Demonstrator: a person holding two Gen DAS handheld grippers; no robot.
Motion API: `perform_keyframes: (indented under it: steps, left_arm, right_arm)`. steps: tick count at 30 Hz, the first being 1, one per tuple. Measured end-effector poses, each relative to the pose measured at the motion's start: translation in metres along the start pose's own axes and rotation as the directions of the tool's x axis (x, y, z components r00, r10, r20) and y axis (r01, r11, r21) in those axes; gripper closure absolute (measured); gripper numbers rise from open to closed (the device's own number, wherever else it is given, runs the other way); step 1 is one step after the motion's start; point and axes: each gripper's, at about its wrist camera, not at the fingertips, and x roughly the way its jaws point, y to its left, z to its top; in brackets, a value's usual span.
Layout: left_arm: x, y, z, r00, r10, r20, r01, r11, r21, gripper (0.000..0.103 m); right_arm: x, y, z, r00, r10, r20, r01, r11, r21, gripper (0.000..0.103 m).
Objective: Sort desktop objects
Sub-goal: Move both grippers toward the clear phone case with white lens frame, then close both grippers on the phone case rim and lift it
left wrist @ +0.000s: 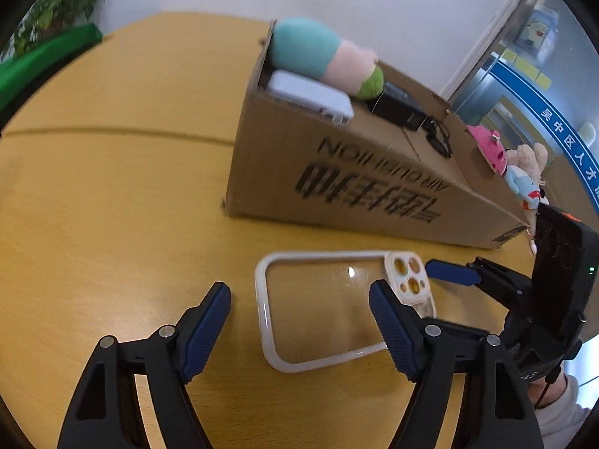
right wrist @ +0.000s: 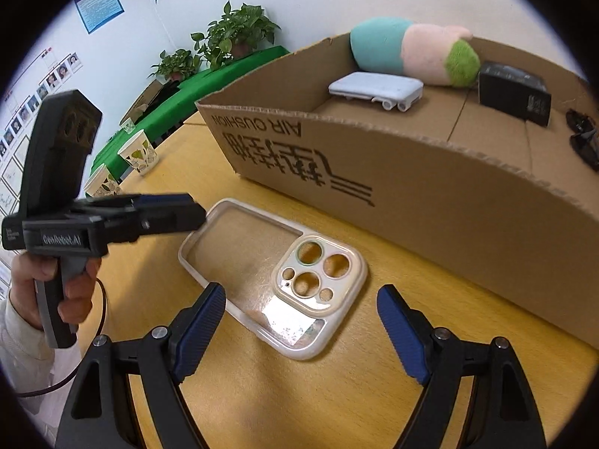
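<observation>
A clear phone case (left wrist: 329,303) with a white rim lies flat on the wooden table in front of a cardboard box (left wrist: 337,179). My left gripper (left wrist: 299,314) is open, its jaws on either side of the case's near end, above it. My right gripper (right wrist: 299,321) is open and hovers over the camera-cutout end of the phone case (right wrist: 262,269). The right gripper's blue fingertips (left wrist: 453,273) show at the case's right in the left wrist view. The left gripper (right wrist: 168,209) shows at the case's far left in the right wrist view. The box (right wrist: 411,187) holds a plush toy (right wrist: 411,50), a white device (right wrist: 376,89) and a black box (right wrist: 513,93).
Black glasses (right wrist: 582,138) lie in the cardboard box. More plush toys (left wrist: 520,172) sit behind the box at the right. Two paper cups (right wrist: 140,153) stand at the table's far left by a green cloth (right wrist: 209,82) and potted plants (right wrist: 232,33).
</observation>
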Motion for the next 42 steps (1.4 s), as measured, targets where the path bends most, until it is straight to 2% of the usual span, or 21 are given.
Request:
perform_keyframes:
  steps: [1, 4, 6, 8, 12, 16, 20, 22, 25, 29, 31, 33, 34, 35, 36, 38, 42]
  left_arm:
    - [-0.001, 0.0, -0.001, 1.0, -0.006, 0.024, 0.006, 1.0, 0.002, 0.03]
    - [0.003, -0.003, 0.001, 0.999, -0.048, 0.001, 0.048, 0.999, -0.013, 0.039]
    - [0.006, -0.01, 0.001, 1.0, -0.014, -0.003, 0.014, 1.0, 0.017, 0.04]
    - [0.006, -0.016, 0.001, 1.0, -0.023, -0.002, 0.023, 0.999, 0.029, 0.04]
    - [-0.007, -0.034, 0.002, 0.994, -0.101, 0.048, 0.098, 0.993, 0.061, 0.04]
    - [-0.027, -0.056, 0.006, 0.981, -0.166, 0.104, 0.155, 0.982, 0.104, 0.04]
    - [-0.035, -0.066, 0.002, 0.969, -0.22, 0.109, 0.204, 0.969, 0.14, 0.038]
    - [-0.03, -0.069, -0.001, 0.972, -0.212, 0.097, 0.198, 0.97, 0.142, 0.038]
    - [-0.019, -0.06, -0.005, 0.984, -0.167, 0.065, 0.161, 0.983, 0.089, 0.038]
    - [-0.005, -0.05, -0.006, 0.998, -0.059, 0.029, 0.057, 0.997, 0.06, 0.04]
    - [0.001, -0.047, -0.007, 0.998, -0.058, 0.021, 0.057, 0.997, 0.06, 0.046]
    - [0.009, -0.045, -0.008, 0.998, -0.068, -0.003, 0.069, 0.996, 0.058, 0.06]
    - [0.013, -0.046, -0.01, 0.998, -0.057, -0.011, 0.057, 0.996, 0.065, 0.063]
    - [0.017, -0.046, -0.011, 0.999, -0.042, -0.023, 0.044, 0.997, 0.07, 0.074]
    - [0.017, -0.047, -0.013, 0.999, -0.039, -0.013, 0.04, 0.996, 0.077, 0.082]
    - [0.02, -0.047, -0.014, 0.998, -0.053, -0.027, 0.055, 0.996, 0.073, 0.093]
    - [0.021, -0.049, -0.015, 0.999, -0.044, -0.028, 0.046, 0.995, 0.086, 0.096]
  right_arm:
    - [0.0, 0.0, 0.001, 1.0, 0.002, 0.006, -0.002, 1.0, -0.004, 0.02]
    - [0.001, 0.002, 0.003, 1.0, 0.02, 0.003, -0.02, 1.0, 0.0, 0.02]
    - [0.001, 0.003, 0.002, 0.999, 0.047, 0.005, -0.047, 0.999, 0.011, 0.017]
    - [-0.001, 0.004, -0.001, 0.999, 0.035, 0.011, -0.035, 0.999, 0.01, 0.017]
    - [-0.028, -0.008, -0.005, 0.994, 0.02, 0.109, -0.027, 0.998, 0.062, 0.017]
    - [-0.078, -0.008, -0.014, 0.973, 0.023, 0.229, -0.029, 0.999, 0.024, 0.017]
    - [-0.105, -0.006, -0.029, 0.965, 0.051, 0.258, -0.051, 0.999, -0.007, 0.017]
    - [-0.105, -0.009, -0.034, 0.968, 0.041, 0.247, -0.044, 0.999, 0.007, 0.017]
    - [-0.095, -0.024, -0.043, 0.976, -0.011, 0.216, -0.004, 0.997, 0.071, 0.018]
    - [-0.077, -0.033, -0.041, 0.976, -0.146, 0.16, 0.136, 0.988, 0.073, 0.036]
    - [-0.069, -0.033, -0.039, 0.977, -0.164, 0.139, 0.155, 0.985, 0.074, 0.045]
    - [-0.06, -0.03, -0.04, 0.972, -0.212, 0.107, 0.209, 0.977, 0.035, 0.052]
    - [-0.056, -0.028, -0.041, 0.969, -0.231, 0.088, 0.231, 0.973, 0.016, 0.059]
    - [-0.053, -0.029, -0.043, 0.969, -0.233, 0.077, 0.233, 0.972, 0.012, 0.065]
    - [-0.049, -0.031, -0.044, 0.971, -0.229, 0.065, 0.228, 0.974, 0.015, 0.067]
    - [-0.048, -0.032, -0.047, 0.969, -0.24, 0.065, 0.24, 0.971, 0.013, 0.072]
    - [-0.05, -0.03, -0.051, 0.963, -0.262, 0.056, 0.262, 0.965, 0.016, 0.078]
